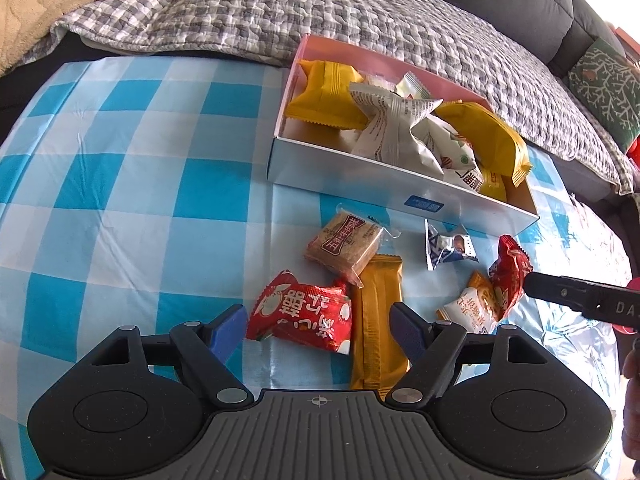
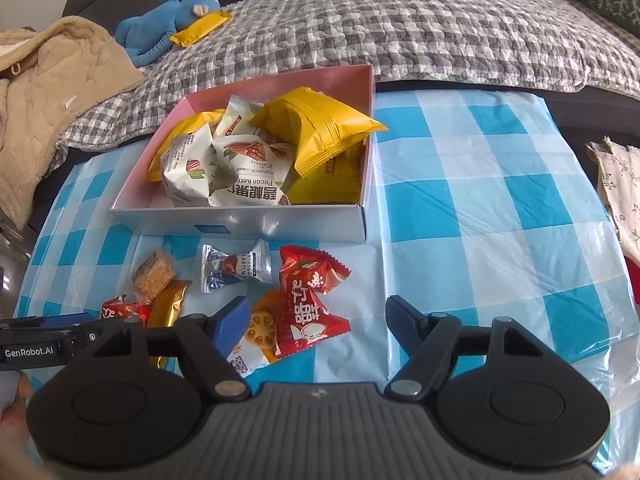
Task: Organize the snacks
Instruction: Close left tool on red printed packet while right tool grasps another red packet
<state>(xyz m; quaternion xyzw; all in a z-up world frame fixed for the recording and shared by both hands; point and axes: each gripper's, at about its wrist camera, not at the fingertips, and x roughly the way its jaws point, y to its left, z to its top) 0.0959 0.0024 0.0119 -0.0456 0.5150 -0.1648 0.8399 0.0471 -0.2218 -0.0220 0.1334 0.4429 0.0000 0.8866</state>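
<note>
The left gripper (image 1: 316,330) stands spread over the blue-and-white checked plastic tablecloth (image 1: 120,168). Between its blue pads lie a red foil snack packet with white characters (image 1: 302,314) and a long orange-gold wrapped bar (image 1: 378,320); whether either pad touches them cannot be told. At twelve o'clock from that packet sits a clear-wrapped square brown biscuit (image 1: 344,246), and beyond it the shallow silver cardboard box with a pink inside (image 1: 360,184), holding yellow and white snack packs.

The right gripper (image 2: 318,320) is also spread. A second red foil packet with a twisted top (image 2: 306,304) lies between its pads, resting on a white-and-orange cookie packet (image 2: 256,332) that touches the left pad; the right pad stands clear of both. At eleven o'clock lies a small silver-blue chocolate truffle wrapper (image 2: 232,272), near the box front. Behind the table, a grey checked quilt (image 2: 360,28) covers the sofa.
</note>
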